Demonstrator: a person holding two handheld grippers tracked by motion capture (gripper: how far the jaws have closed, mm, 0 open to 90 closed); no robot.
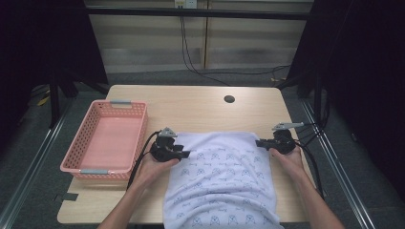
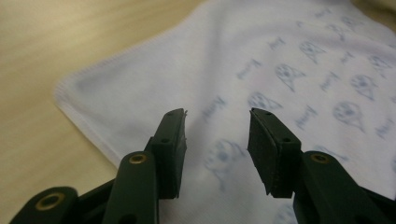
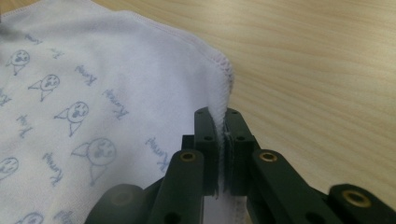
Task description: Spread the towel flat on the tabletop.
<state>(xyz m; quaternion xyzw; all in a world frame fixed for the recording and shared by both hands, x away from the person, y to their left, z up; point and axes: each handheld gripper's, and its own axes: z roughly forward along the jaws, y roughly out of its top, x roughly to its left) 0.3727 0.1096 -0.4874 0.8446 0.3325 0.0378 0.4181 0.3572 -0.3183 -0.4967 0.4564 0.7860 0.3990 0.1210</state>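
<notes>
A white cloth [image 1: 219,171] printed with small blue figures lies flat on the wooden table [image 1: 196,105], and its near end hangs over the front edge. My left gripper [image 1: 184,153] sits at the cloth's left edge near the far corner. In the left gripper view this gripper [image 2: 217,126] is open, and its pads [image 2: 173,149] stand apart just over the cloth [image 2: 280,56] without pressing on it. My right gripper [image 1: 260,142] is at the cloth's right edge. In the right gripper view this gripper [image 3: 218,121] is shut on the stitched hem of the cloth [image 3: 93,70], which stands pinched up between the jaws.
A pink plastic basket [image 1: 81,138] with nothing in it stands at the table's left side, close to my left hand. A round cable hole [image 1: 229,98] sits in the tabletop at the far middle. Bare wood lies beyond the cloth.
</notes>
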